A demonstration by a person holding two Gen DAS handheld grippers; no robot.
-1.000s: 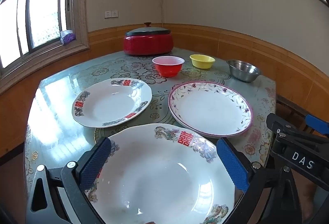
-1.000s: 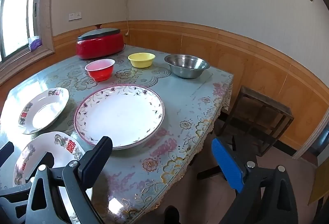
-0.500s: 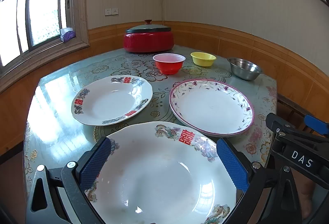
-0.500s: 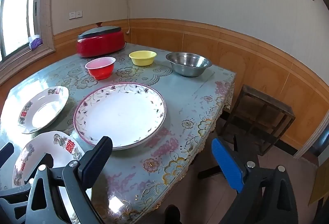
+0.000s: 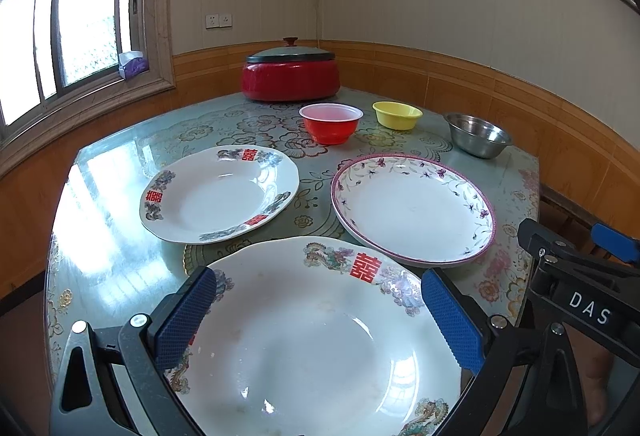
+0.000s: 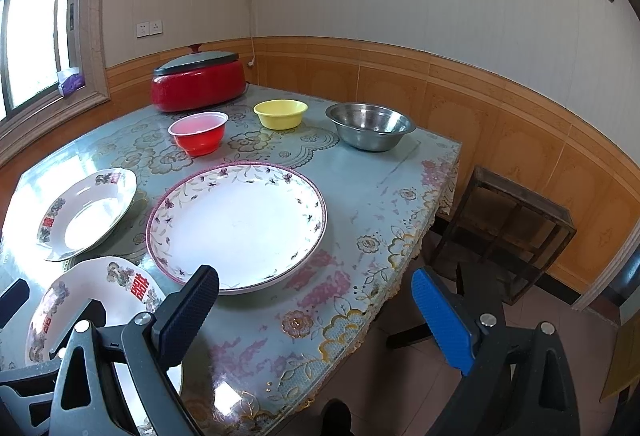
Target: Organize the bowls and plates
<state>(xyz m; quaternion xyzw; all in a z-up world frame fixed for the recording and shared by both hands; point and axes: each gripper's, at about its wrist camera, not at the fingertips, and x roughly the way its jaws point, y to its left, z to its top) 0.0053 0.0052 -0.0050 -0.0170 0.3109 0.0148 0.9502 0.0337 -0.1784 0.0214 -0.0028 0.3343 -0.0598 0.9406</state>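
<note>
Sunlight is coming through a window and shining on a table with a flowery green cloth, set in a corner with wooden boards low on the walls.

The left gripper is hanging over the near edge of the table with its fingers spread wide. Under it, the big dragon plate is lying flat on the table, and the blue pads are sitting over the plate's two sides. I cannot tell if they are touching it.

The right gripper is floating past the table's edge, to the right of the dragon plate, also spread wide and holding nothing.

Just behind the dragon plate, a smaller plate with red marks is sitting to the left and a purple-rimmed plate to the right. Farther behind it, a red bowl, a yellow bowl and a metal bowl are standing in a row. A red pot with a lid is resting farthest back.
</note>
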